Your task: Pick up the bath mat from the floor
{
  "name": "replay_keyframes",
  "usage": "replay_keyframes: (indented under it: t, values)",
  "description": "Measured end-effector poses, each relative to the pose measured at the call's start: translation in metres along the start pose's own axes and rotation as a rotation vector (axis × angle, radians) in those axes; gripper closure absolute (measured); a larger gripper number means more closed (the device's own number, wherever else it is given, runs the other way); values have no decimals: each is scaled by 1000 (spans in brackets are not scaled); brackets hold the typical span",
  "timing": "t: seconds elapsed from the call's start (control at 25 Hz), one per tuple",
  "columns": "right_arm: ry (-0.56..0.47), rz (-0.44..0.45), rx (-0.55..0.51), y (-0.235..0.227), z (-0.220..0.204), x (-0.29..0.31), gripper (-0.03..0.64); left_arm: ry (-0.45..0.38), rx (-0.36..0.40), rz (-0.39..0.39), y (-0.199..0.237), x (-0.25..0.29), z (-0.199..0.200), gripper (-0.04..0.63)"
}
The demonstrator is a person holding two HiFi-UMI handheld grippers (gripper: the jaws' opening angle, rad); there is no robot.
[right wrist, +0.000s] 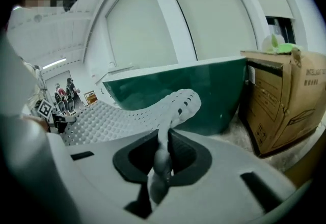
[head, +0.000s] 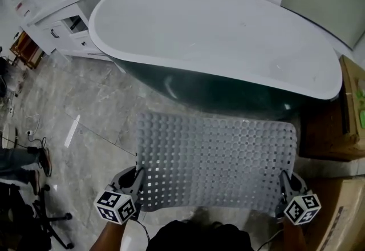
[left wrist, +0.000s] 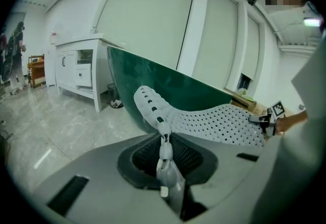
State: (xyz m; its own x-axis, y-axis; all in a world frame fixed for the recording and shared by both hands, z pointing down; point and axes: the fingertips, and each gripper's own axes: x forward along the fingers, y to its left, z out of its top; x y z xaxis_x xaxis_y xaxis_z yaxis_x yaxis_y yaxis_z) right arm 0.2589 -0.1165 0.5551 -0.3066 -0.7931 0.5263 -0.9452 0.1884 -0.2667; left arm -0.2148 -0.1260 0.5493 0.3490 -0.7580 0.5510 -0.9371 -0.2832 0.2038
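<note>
A pale grey perforated bath mat (head: 217, 158) hangs stretched between my two grippers, lifted off the marble floor in front of the tub. My left gripper (head: 138, 180) is shut on the mat's near left corner, and the mat (left wrist: 214, 122) curls up out of its jaws in the left gripper view. My right gripper (head: 283, 182) is shut on the near right corner; in the right gripper view the mat (right wrist: 127, 118) rises from the jaws and spreads toward the left.
A dark green, white-rimmed bathtub (head: 217, 33) stands just beyond the mat. A white vanity cabinet (head: 74, 16) sits at the back left. Cardboard boxes (head: 342, 124) stand to the right. A chair base and cables (head: 34, 210) lie at the left.
</note>
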Motion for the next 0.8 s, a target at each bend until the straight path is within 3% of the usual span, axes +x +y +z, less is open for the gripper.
replay_keyframes:
  t: [0.8]
  values:
    - [-71,11,16,62,167,-141,572,-38,17,-16,-57,-150,177,541]
